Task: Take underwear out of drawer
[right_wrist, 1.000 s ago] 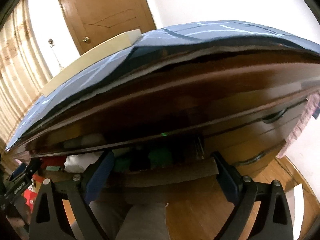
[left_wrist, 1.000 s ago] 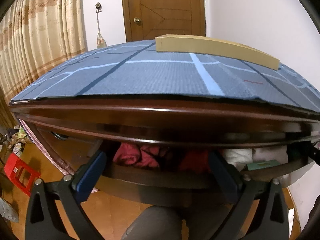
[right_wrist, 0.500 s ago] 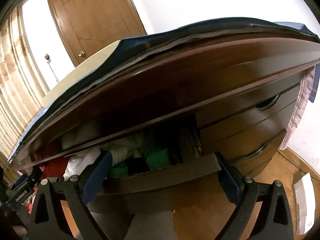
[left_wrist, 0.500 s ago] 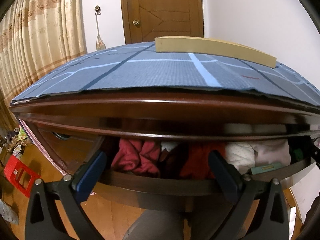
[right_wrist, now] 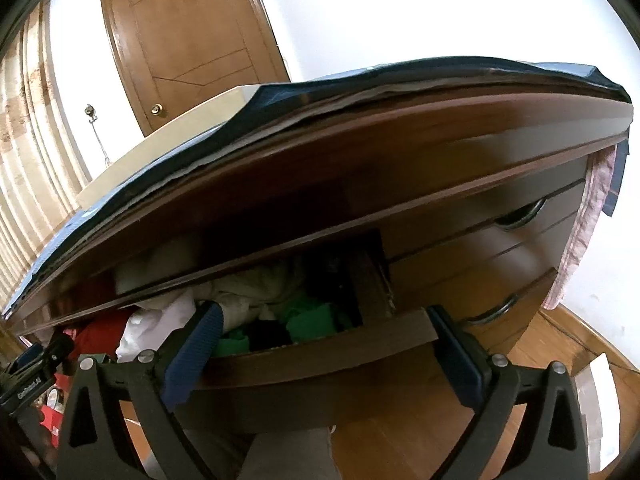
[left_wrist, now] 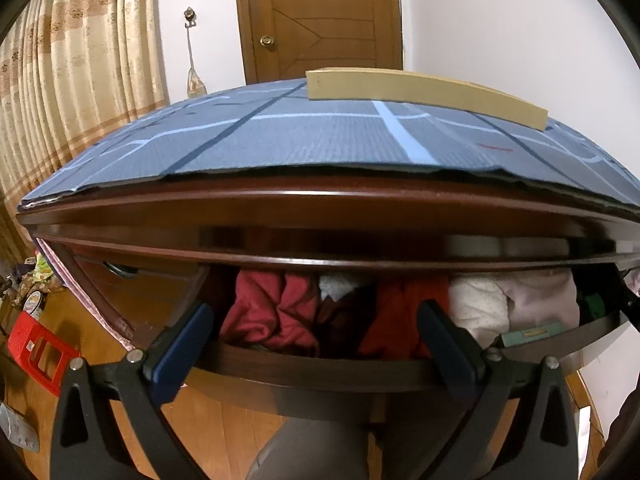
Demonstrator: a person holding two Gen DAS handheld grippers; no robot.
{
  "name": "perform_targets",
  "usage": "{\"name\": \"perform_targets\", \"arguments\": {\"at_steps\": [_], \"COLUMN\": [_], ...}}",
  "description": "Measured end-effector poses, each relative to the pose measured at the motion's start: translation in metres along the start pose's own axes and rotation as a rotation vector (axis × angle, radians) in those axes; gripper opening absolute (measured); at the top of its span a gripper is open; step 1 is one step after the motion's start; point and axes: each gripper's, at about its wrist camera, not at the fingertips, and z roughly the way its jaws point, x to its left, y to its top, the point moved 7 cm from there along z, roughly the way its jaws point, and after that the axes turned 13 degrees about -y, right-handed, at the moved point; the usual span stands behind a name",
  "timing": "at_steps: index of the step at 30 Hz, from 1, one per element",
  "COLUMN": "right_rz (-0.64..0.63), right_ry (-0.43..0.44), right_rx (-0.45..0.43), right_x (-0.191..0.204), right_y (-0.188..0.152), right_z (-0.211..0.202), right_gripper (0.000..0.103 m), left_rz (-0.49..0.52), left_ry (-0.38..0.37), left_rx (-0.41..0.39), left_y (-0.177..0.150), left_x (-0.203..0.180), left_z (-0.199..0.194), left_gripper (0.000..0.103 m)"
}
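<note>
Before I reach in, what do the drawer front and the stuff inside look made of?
Drawer front: dark polished wood, glossy with reflections. Red garment and white garment: soft crumpled fabric, probably cotton knit. Green garment: fabric too, weave unclear.

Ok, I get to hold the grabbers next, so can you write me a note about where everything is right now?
Left gripper: open, holding nothing, in front of the open drawer, facing the dark red clothes.
Right gripper: open, holding nothing, at the drawer's right end, facing the green clothes.
The drawer is pulled partly out from under the dresser top. Also inside: white clothes and a bright red piece.
Done: drawer open.
Left: nothing has been taken out yet. I cannot tell from here which piece is underwear, so look before grabbing, then lift it clear of the drawer.
</note>
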Motion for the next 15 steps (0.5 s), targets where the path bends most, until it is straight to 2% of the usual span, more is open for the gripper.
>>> {"name": "perform_targets", "arguments": {"at_steps": [7, 15], "right_rz": [-0.019, -0.02], "right_ry": [-0.038, -0.041], "right_rx": [0.005, 0.013], "right_x": [-0.0027, -0.007], "right_y": [0.0005, -0.0042], "right_z": [-0.0055, -0.0096], "right_gripper": [0.102, 0.102], "left_rz": [0.002, 0.007], "left_ry": [-0.014, -0.034], "left_rx": [0.014, 0.025], "left_y": [-0.0002, -0.0012], "left_x": [0.0001, 0.0005], "left_z": [-0.0004, -0.0015], "left_gripper": [0.103, 0.103]}}
